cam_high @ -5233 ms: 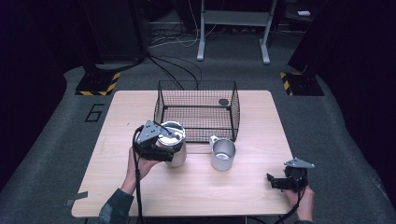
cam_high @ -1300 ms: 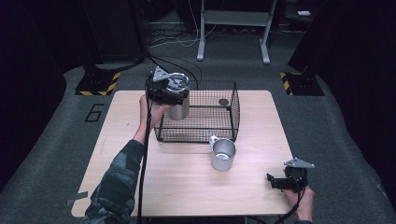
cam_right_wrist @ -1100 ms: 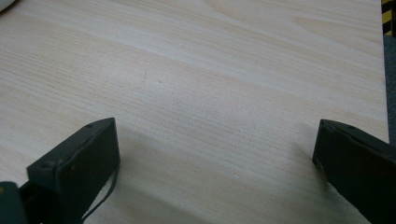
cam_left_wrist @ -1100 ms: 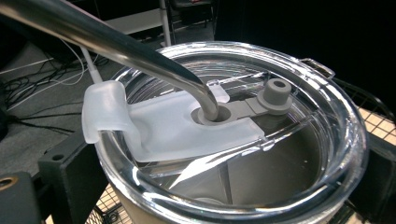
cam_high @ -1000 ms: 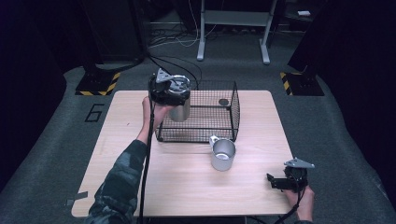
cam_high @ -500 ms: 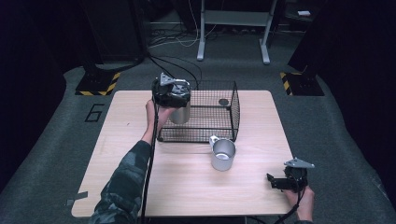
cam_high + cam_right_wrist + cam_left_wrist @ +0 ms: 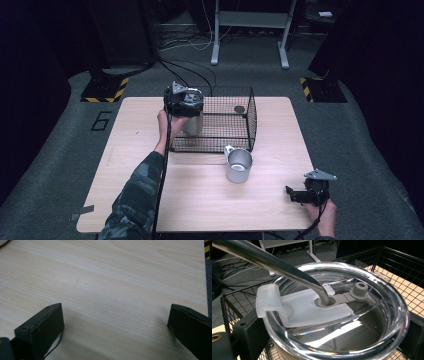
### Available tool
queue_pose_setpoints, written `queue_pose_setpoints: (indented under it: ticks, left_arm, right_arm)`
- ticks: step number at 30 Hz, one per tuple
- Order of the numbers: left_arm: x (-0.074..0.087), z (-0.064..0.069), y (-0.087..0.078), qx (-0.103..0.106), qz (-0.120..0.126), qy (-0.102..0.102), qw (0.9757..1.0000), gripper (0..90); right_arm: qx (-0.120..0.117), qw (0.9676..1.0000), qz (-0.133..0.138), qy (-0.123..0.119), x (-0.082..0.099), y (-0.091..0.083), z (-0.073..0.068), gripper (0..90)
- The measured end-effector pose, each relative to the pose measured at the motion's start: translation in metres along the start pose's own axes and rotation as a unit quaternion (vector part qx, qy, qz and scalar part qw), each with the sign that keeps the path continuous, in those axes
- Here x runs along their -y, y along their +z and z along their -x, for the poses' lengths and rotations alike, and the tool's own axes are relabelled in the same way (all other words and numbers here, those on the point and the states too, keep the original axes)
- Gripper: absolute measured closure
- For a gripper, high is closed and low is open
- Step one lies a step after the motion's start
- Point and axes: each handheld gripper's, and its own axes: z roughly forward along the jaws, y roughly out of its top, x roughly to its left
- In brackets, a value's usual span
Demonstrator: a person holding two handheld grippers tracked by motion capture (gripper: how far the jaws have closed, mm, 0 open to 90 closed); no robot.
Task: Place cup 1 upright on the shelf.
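High view: one wire basket [image 7: 235,107], one open mug [image 7: 239,165] in front of it, one lidded tumbler [image 7: 192,124] held at the basket's left end by the left hand-held gripper [image 7: 184,102].

Left gripper view: jaws clamp the tumbler's lid [image 7: 332,315]; one metal straw [image 7: 269,261].

Right gripper view: jaws spread wide, released, over bare table [image 7: 112,285].

tumbler body [image 7: 192,125] half hidden behind tool [image 7: 184,101]
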Motion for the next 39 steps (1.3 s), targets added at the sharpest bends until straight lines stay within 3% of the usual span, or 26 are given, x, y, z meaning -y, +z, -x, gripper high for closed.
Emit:
queue_pose_setpoints:
  ticks: [24,39]
  left_arm:
    - [0.009,0.0,0.012,-0.01,-0.014,-0.001,0.9998,3.9]
    - [0.015,0.003,0.019,-0.021,-0.016,-0.022,0.9994,3.9]
  right_arm:
    - [0.0,1.0,0.0,0.0,0.0,0.0,0.0,0.1]
    - [0.0,1.0,0.0,0.0,0.0,0.0,0.0,0.1]
